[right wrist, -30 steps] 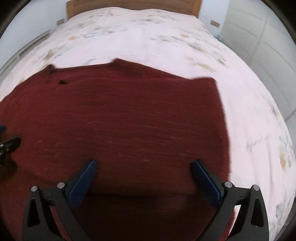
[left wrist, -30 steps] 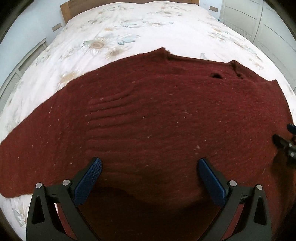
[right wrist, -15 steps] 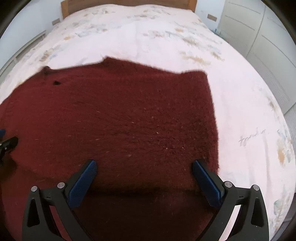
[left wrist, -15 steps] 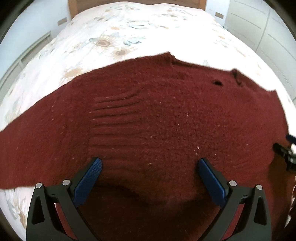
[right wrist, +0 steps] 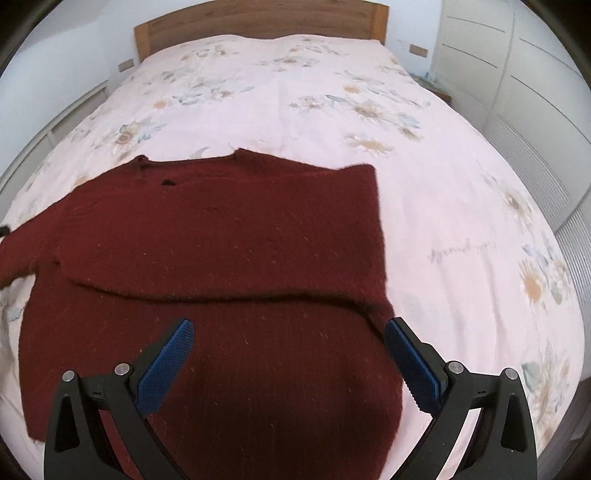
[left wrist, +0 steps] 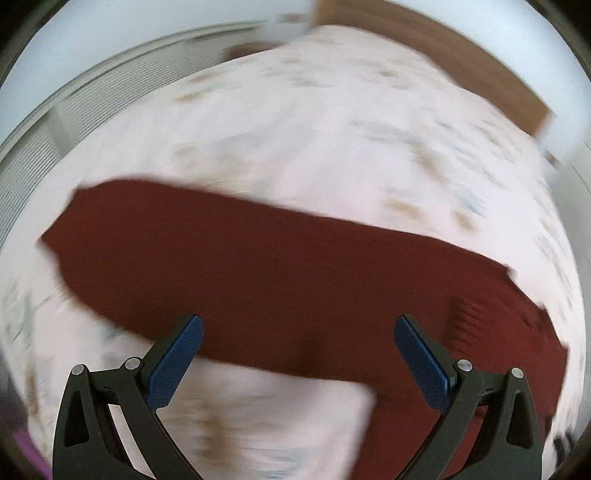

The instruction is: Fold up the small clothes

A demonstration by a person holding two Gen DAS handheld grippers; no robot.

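Observation:
A dark red knitted sweater lies flat on the bed. Its right sleeve is folded across the chest, and the fold edge runs just ahead of my right gripper. That gripper is open and empty above the sweater's lower body. In the blurred left wrist view the sweater's left sleeve stretches out sideways over the bedspread. My left gripper is open and empty, over the sleeve's near edge.
The bed has a pale floral bedspread and a wooden headboard. White wardrobe doors stand to the right. A white wall and radiator-like panel are at the left.
The left gripper has swung left, from over the sweater's body to the outstretched left sleeve. The right gripper has drawn back and up, showing the folded right sleeve.

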